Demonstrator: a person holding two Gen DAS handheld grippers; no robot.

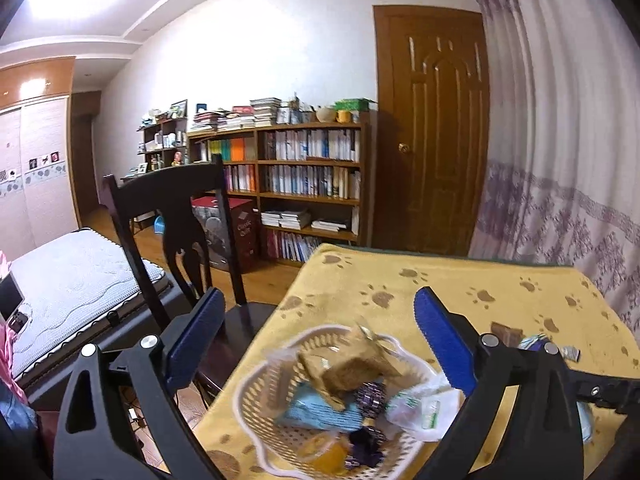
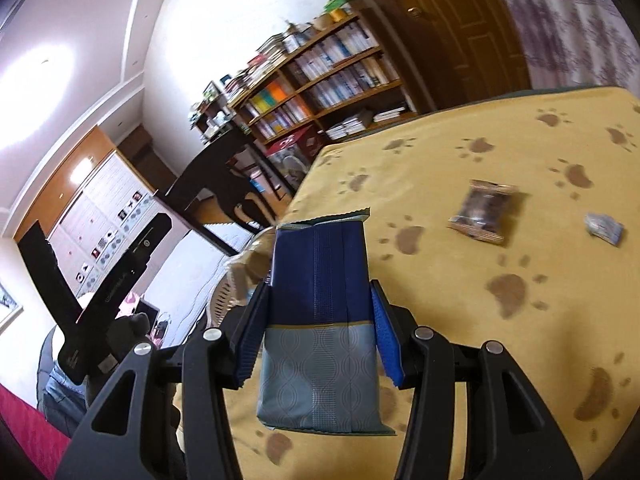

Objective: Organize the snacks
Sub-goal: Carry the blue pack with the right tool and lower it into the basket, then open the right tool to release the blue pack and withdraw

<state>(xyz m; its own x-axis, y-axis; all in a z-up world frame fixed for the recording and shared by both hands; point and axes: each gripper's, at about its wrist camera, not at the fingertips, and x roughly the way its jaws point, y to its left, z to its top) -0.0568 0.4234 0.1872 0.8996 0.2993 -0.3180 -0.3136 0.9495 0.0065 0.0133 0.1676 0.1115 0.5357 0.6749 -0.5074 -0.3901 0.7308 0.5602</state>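
Left wrist view. Left gripper (image 1: 316, 334): jaws spread wide, blue pads well apart, nothing held; it hangs above the near left part of the table.
White basket (image 1: 256, 376): openwork plastic, standing on the yellow paw-print cloth (image 1: 452, 280) near the table's left edge, directly beneath the gripper. Contents, blurred: tan wrapped snacks (image 1: 352, 364) piled on top; a light blue packet (image 1: 320, 412) under them; dark purple wrapped sweets (image 1: 370, 398); an orange packet (image 1: 328, 452) at the near side; a white plastic wrapper with green print (image 1: 424, 404) draped over the right rim.
Brown snack packet (image 1: 507, 333): loose on the cloth, to the right of the basket, partly hidden behind the right finger. Small pale wrappers lie just beside it; detail unreadable.
Dark wooden chair (image 1: 172, 216): at the table's left side. Bookcase (image 1: 304, 184), wooden door (image 1: 436, 132), patterned curtain (image 1: 560, 160) and bed (image 1: 72, 280) behind.

Right wrist view. Right gripper (image 2: 318, 322): jaws closed in on a navy and grey snack packet (image 2: 320, 312), pads pressing its two long sides; packet upright between the fingers, crimped end away from the camera, raised above the cloth (image 2: 460, 148).
Basket (image 2: 224, 300): only a slice of rim visible, left of the held packet.
Brown snack packet (image 2: 484, 210): lying flat on the cloth, well apart from the gripper. Small grey crumpled wrapper (image 2: 604, 228) near it to the right.
Left gripper's body (image 2: 112, 284): black, at left, held in a gloved hand (image 2: 128, 332).
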